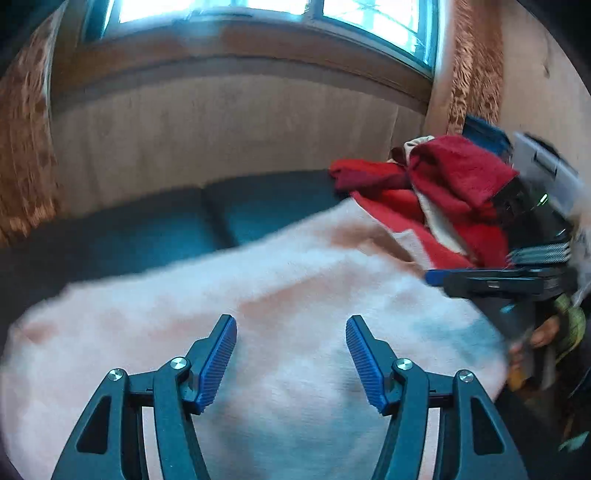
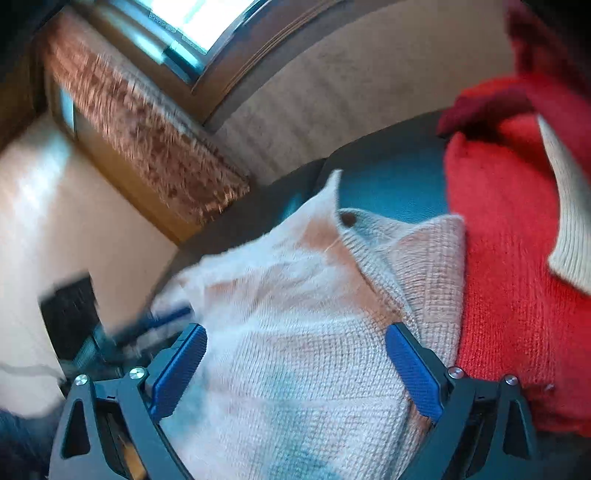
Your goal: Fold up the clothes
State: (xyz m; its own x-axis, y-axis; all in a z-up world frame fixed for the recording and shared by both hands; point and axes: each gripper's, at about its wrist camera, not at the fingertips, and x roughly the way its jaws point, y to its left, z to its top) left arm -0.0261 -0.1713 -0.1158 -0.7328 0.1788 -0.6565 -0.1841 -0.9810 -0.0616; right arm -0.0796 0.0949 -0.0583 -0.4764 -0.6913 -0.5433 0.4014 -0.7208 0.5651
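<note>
pale pink knit garment (image 1: 280, 295) spread on a dark teal sofa seat (image 1: 155, 229), its near part under both tools and its far hem reaching towards the seat's back edge below the window (image 1: 258, 14). left hand-held gripper (image 1: 291, 354): jaws apart, nothing between the pads, poised over the knit. right hand-held gripper (image 2: 295, 373): jaws spread wide, also empty, above a folded-over flap near a button (image 2: 348, 218). a red knit pile (image 2: 517, 266) touches the pink garment on the right side of the seat. likely faults: a pinch through both layers, so that the fold drags the whole garment; or the red pile snagged by the right jaw, since the two knits abut. open room lies on the left half of the seat, where bare cushion shows; the right side is crowded.
</note>
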